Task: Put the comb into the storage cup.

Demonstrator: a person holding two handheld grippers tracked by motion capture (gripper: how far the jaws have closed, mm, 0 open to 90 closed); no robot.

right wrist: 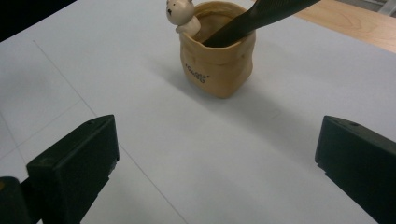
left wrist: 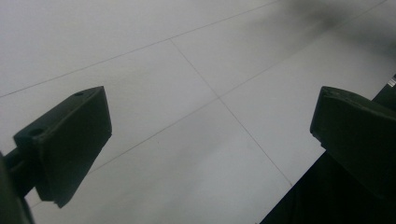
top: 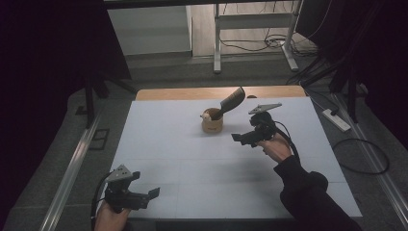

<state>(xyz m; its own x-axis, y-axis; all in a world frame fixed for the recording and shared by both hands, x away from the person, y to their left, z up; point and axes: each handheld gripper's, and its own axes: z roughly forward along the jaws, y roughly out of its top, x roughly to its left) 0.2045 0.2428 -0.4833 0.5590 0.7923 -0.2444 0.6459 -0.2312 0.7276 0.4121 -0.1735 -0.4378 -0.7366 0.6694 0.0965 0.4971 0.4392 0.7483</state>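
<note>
1. Across the white table top, two grippers are held well apart: one at the near left corner, the other right of centre and farther from the person.
2. Toward the far middle of the table, a tan sack-shaped pot is seen standing upright, with a small bear figure perched on its rim.
3. A dark comb is seen standing in the pot, its lower end inside and its long axis leaning up and away to the right, past the rim.
4. The right gripper is held just right of the pot and a little nearer the person, apart from it. In the right gripper view the pot is framed ahead, between the two jaws, and the comb slants up to the right. Its jaws are spread wide, with nothing between them.
5. The left gripper is held low over bare table, far from the pot; its jaws are likewise spread and empty.
6. The right gripper is judged the nearer one, so any reach for the comb is best made forward and upward along that leaning axis.
</note>
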